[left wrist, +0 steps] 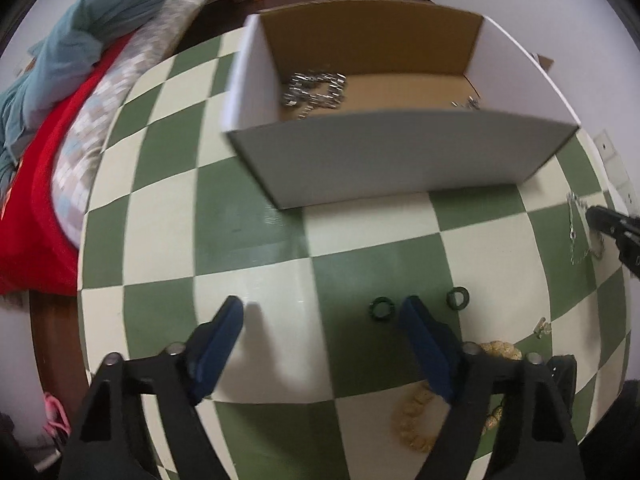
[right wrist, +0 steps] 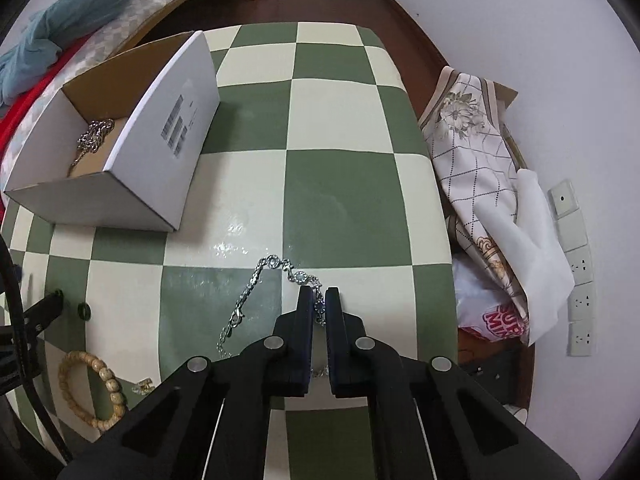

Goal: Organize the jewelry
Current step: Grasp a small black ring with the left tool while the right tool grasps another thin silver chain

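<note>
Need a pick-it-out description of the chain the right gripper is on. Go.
Start at the white cardboard box on the green-and-cream checkered table; come toward the camera to the right gripper. The silver chain bracelet lies draped on the table with one end pinched between the nearly closed fingers. Unlike the wooden bead bracelet and dark rings, it is thin metal links with round stones.

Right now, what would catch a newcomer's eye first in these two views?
The green-and-cream checkered table dominates both views, with an open white cardboard box on it holding a silver chain. In the right wrist view, the right gripper is closed on a silver bracelet trailing across the table. The left gripper is open beside two dark green rings.
</note>
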The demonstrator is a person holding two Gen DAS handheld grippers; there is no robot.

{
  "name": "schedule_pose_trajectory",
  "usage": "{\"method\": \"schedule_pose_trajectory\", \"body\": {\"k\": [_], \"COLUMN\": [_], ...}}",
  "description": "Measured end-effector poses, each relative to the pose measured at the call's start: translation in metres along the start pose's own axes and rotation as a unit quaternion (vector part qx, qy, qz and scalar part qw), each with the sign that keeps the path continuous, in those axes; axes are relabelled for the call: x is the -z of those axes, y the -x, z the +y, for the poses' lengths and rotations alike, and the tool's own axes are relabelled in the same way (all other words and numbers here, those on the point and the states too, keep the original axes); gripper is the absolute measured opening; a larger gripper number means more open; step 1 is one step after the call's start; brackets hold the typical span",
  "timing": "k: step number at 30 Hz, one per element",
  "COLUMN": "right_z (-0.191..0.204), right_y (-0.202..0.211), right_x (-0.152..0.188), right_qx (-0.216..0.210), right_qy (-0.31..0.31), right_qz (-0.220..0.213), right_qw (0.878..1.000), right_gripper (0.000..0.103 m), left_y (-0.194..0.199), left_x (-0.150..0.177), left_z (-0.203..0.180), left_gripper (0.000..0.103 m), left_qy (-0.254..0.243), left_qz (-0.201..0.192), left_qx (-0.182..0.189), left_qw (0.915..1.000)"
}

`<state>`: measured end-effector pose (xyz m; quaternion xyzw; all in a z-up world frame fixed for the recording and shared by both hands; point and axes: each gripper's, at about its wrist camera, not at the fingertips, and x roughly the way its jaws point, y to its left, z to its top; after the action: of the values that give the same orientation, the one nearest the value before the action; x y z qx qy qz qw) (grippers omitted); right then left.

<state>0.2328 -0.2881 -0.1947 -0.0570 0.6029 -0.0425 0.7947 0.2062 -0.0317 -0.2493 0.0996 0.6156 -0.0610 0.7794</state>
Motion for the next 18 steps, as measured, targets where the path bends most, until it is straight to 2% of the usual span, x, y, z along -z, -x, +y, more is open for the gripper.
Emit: {"method": "schedule_pose_trajectory", "body": {"k": [3,7,11,16,18], "right_z": [-0.001,0.001,0.002,0.003,0.002], "right_y": [0.001,0.002,0.003,0.005,0.005], "right_x": [0.000,0.000,0.000,0.001,0.001], "right_qx": [-0.002,0.003,0.005,0.007,0.004], "right_qy": [-0.002,-0.004,-0.007,-0.010,-0.013], "right_qz": [0.002,0.005,0.006,0.009,0.008], "right_qw": [1.000,1.000,1.000,1.000,1.000], "right_gripper": [0.006,0.006,0.006,0.006,0.006], "left_y": [0.001,0.005,0.007,0.009,0.010], "left_x": [0.000,0.000,-0.001,0.000,0.000], "left_z": [-0.006,-0.009,-0.016,-0.022,-0.023], "left_gripper": [0.075,0.053,0.039,0.010,0.010], "left_qy": [-0.009,-0.010,-0.013,-0.016,-0.017], "left_qz": [-0.004,-0.003,-0.005,-0.006,-0.006], "left_qx": [-0.001,0.022,0.026,0.037,0.033], "left_qw": [0.9999,0.9997,0.9996,0.9992,0.9993]}}
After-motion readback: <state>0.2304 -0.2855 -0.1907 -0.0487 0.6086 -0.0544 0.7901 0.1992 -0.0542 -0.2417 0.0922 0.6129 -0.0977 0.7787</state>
